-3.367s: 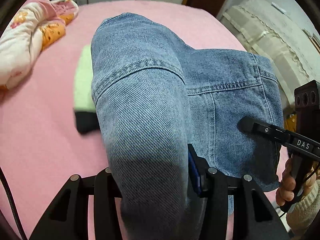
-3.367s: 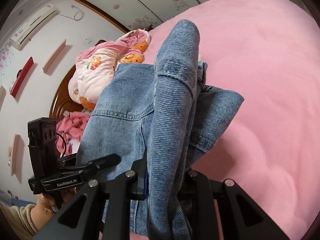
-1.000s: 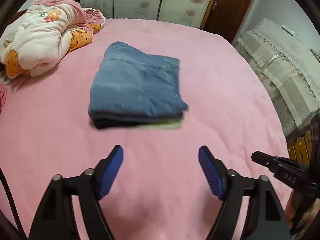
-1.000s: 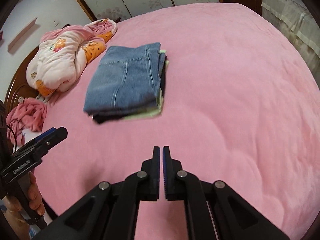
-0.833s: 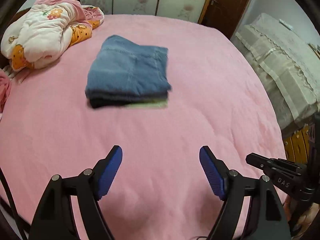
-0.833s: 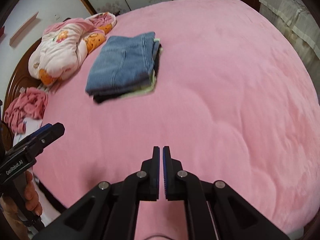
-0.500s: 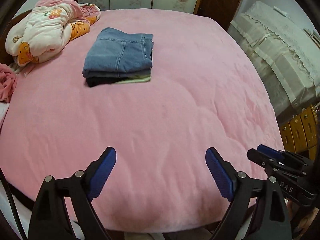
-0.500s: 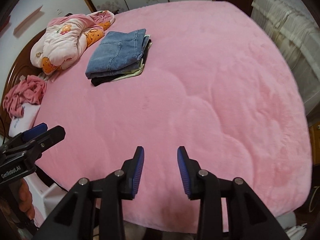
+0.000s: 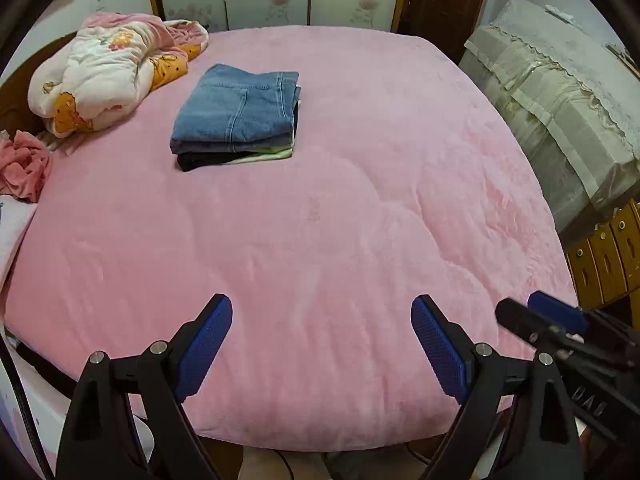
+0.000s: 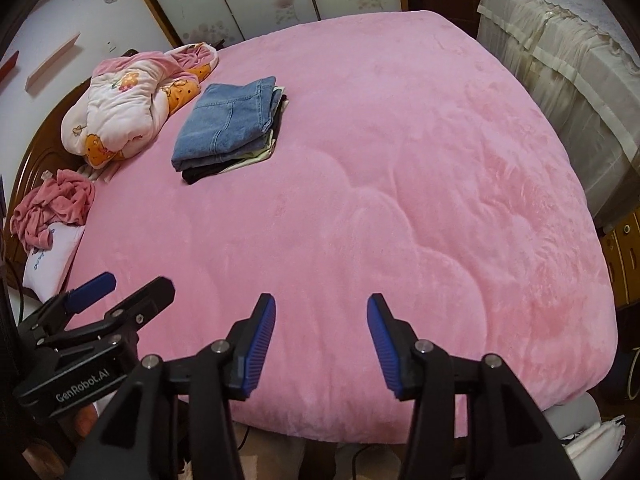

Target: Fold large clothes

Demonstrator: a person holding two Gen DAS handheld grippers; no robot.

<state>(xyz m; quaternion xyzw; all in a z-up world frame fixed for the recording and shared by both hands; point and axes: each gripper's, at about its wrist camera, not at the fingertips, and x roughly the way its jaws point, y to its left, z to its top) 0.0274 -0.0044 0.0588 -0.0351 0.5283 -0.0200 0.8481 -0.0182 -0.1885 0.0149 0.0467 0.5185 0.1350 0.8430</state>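
Observation:
Folded blue jeans lie on top of a small stack of folded clothes, black and pale green beneath, on the far left of the pink bed. The stack also shows in the right wrist view. My left gripper is open and empty over the near edge of the bed. My right gripper is open and empty, also at the near edge. Each gripper shows in the other's view: the right one at the lower right, the left one at the lower left.
A crumpled white and pink quilt lies at the bed's far left corner. A pink garment sits on a white pillow by the wooden headboard. Covered furniture and a wooden drawer unit stand to the right.
Both grippers let go of the jeans, which now lie folded on the stack, and pulled back to the near edge of the bed. The right gripper has opened from shut.

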